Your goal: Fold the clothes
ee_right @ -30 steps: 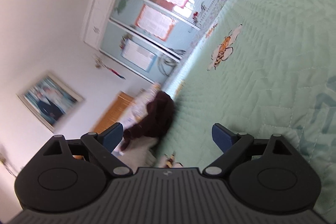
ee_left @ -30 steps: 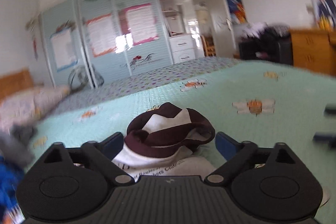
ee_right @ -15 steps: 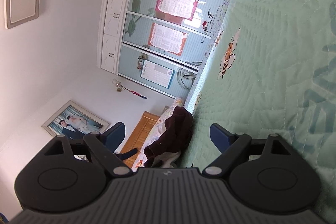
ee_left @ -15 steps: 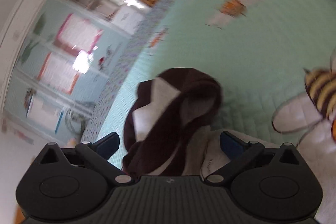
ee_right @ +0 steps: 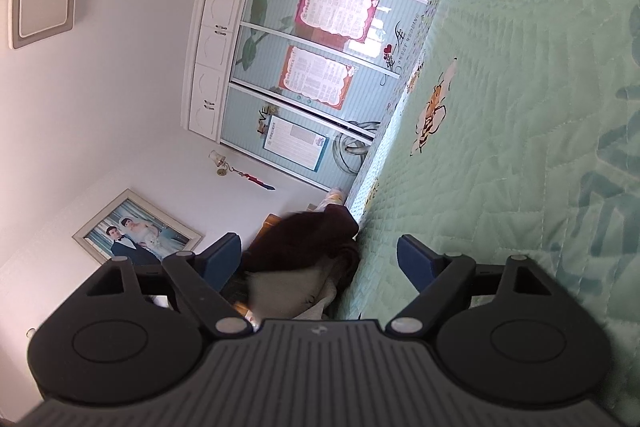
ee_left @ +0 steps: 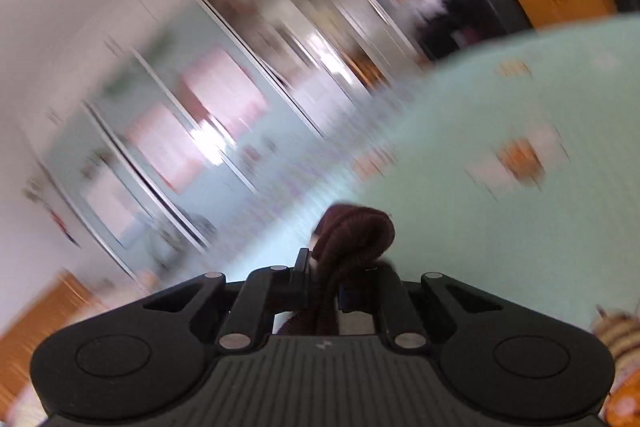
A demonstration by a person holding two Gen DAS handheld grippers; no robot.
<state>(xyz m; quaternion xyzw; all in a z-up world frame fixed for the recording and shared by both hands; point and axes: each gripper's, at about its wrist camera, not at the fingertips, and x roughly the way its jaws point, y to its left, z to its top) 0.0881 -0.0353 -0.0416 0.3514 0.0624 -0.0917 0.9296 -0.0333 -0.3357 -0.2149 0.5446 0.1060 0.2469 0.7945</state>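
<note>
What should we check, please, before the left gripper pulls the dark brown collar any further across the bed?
1. Left gripper shut on the dark brown collar: ok; its jaws have just been closing.
2. Right gripper open: ok.
3. Right pads clear of the garment: ok; cloth sits between them, unpinched.
4. Garment's white body free of snags: cannot tell; mostly hidden.
5. Green quilt ahead free of other clothes: ok.
6. Left view sharp: not ok; blurred.

Each tool is matte black plastic: a ribbed centre plate bearing a small pale emblem, flanked by two rounded housings with recessed discs. Silver rivet heads pin angled linkage bars with triangular cut-outs. The right tool point(ee_right: 320, 259) has blue finger pads point(ee_right: 412, 261); the left tool point(ee_left: 322, 285) matches.
</note>
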